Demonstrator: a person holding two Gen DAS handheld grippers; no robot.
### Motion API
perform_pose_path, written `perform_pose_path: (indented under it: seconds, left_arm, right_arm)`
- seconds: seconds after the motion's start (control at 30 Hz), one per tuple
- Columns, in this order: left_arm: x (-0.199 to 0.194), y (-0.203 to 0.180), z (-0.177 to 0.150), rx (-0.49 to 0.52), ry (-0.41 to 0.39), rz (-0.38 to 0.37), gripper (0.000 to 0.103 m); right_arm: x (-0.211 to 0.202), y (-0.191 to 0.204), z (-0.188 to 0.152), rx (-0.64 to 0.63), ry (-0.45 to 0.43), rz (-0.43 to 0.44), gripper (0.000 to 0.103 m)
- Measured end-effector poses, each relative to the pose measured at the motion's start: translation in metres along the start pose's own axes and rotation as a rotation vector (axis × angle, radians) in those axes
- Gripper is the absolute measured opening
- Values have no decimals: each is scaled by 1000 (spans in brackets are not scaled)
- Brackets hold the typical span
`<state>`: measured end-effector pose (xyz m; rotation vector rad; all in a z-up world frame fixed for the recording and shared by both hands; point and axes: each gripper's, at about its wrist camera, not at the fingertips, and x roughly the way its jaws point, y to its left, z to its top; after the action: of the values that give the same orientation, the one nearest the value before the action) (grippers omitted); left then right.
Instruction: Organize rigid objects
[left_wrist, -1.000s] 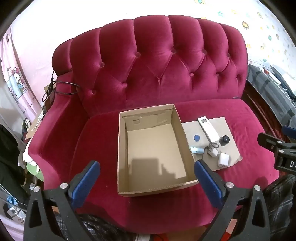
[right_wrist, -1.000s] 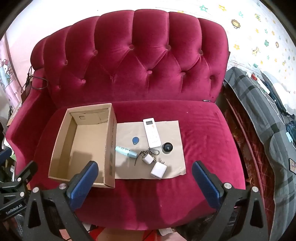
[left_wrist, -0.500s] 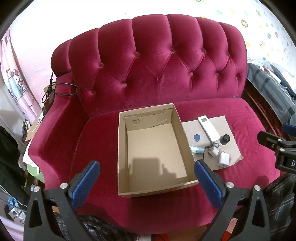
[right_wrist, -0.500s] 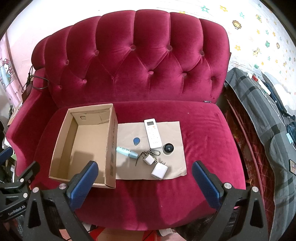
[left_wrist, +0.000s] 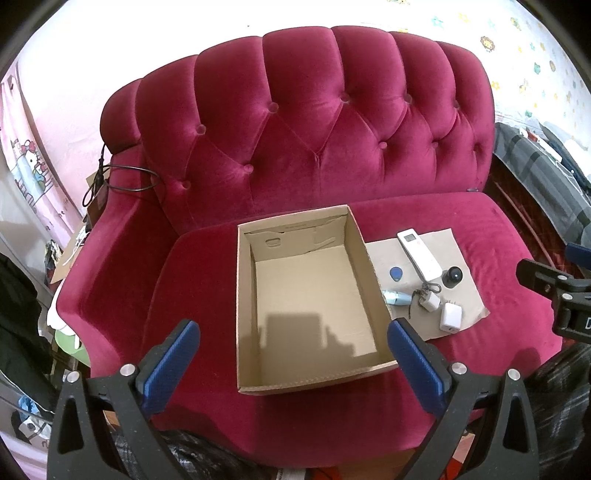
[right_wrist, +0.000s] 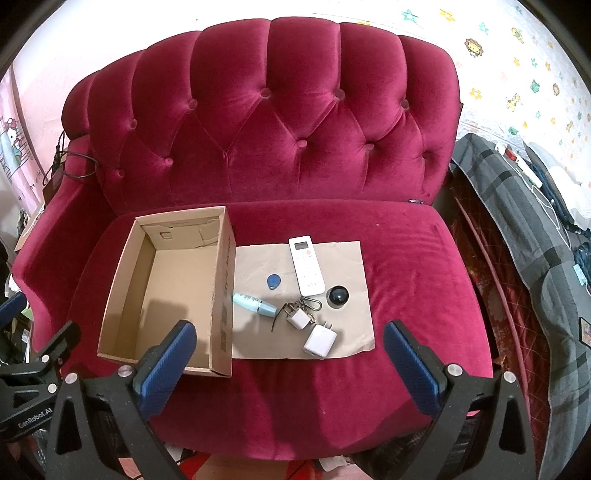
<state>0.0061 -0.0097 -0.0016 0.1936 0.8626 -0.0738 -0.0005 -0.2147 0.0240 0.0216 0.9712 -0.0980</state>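
Right gripper (right_wrist: 288, 360): jaws spread wide, nothing held, hovering over the sofa's front edge. Left gripper (left_wrist: 293, 360): likewise released, aimed at the cardboard box (right_wrist: 221, 295). Versus a second ago, both views are nearly unchanged, framing only slightly closer; no item moved. Box interior bare. Remote control (right_wrist: 306, 269), blue tag (right_wrist: 272, 282), light-blue tube (right_wrist: 255, 304), small charger (right_wrist: 298, 318), larger charger (right_wrist: 320, 341) and black round object (right_wrist: 338, 296) all lie on the brown paper (right_wrist: 351, 258) beside the box. Judgement: sorting not yet begun.
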Motion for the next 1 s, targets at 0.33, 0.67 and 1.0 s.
perform_pose_path:
  seconds: [0.33, 0.67, 1.0]
  left_arm:
    - [2, 2, -1, -3, -3, -6, 103]
    - [5, 3, 5, -3, -1, -12, 103]
    - [23, 9, 9, -12, 8, -14, 103]
  right_arm:
    - [4, 1, 3, 1, -4, -2, 103]
    - [7, 2, 8, 3, -7, -6, 103]
    - [17, 0, 12, 8, 1, -10, 103]
